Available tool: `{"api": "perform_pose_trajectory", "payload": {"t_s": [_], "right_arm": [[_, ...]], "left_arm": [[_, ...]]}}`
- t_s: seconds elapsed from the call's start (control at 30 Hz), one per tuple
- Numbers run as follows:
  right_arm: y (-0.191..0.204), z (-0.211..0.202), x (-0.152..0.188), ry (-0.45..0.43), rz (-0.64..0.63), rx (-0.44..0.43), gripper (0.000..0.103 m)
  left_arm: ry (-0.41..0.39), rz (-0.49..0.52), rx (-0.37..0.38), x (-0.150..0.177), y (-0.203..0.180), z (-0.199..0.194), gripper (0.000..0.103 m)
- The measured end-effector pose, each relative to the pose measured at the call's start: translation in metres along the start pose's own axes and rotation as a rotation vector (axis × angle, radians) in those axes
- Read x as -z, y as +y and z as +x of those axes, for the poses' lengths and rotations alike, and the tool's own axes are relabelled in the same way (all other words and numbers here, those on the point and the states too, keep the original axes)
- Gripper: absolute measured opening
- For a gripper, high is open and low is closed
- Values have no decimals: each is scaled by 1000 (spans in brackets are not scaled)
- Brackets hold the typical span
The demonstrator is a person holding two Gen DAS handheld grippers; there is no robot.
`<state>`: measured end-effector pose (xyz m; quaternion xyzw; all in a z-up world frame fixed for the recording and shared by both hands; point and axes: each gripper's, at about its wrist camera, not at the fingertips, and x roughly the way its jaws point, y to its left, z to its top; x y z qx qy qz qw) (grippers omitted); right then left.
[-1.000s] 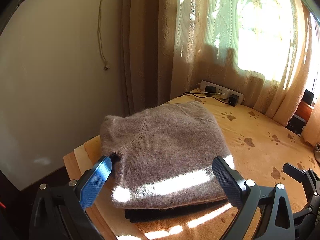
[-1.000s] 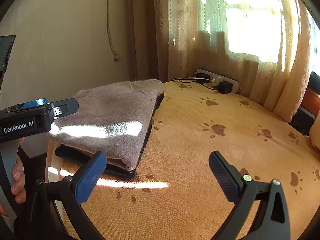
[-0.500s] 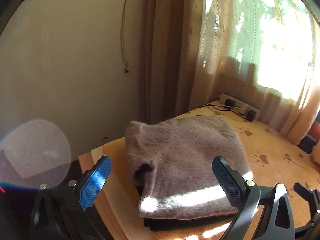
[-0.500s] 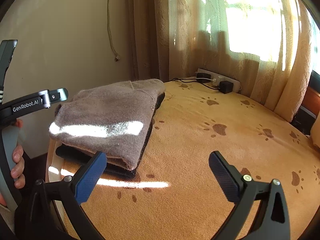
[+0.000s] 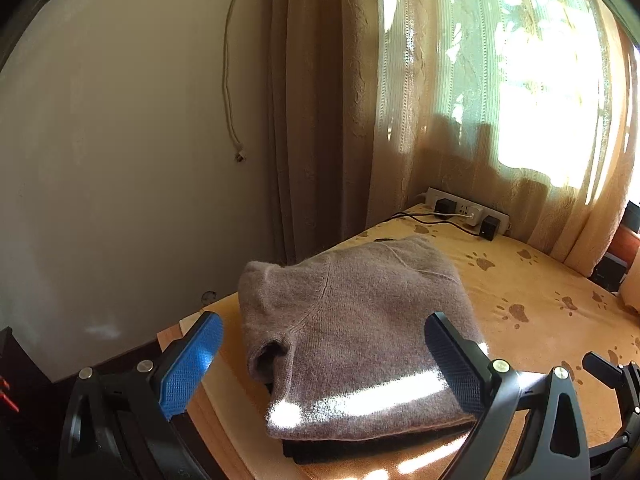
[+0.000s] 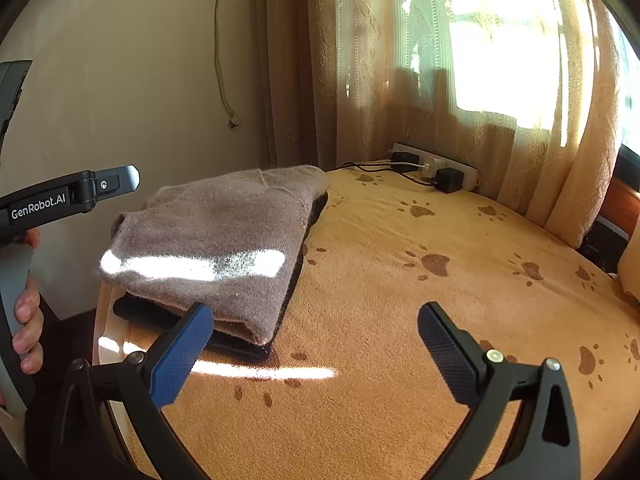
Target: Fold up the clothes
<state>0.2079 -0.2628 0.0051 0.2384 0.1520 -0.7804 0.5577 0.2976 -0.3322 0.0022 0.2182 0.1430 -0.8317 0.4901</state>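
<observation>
A folded taupe sweater (image 5: 352, 332) lies on top of a folded black garment (image 5: 372, 446) at the corner of the paw-print blanket (image 6: 400, 300), straight ahead of the left claw (image 5: 324, 364) and ahead-left of the right claw (image 6: 316, 352). Both claws are spread wide and grip nothing. Beyond the stack, a power strip (image 6: 436, 166) sits at the foot of the curtain (image 6: 360, 60). A hand (image 6: 28, 320) holds the left gripper's handle
</observation>
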Motion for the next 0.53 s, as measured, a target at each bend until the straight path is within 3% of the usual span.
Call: {"api": "perform_pose_trajectory", "payload": {"t_s": [0.53], "right_arm": [[3, -5, -1, -15, -13, 6, 103]], "left_arm": [[3, -11, 27, 6, 0, -3, 102]]}}
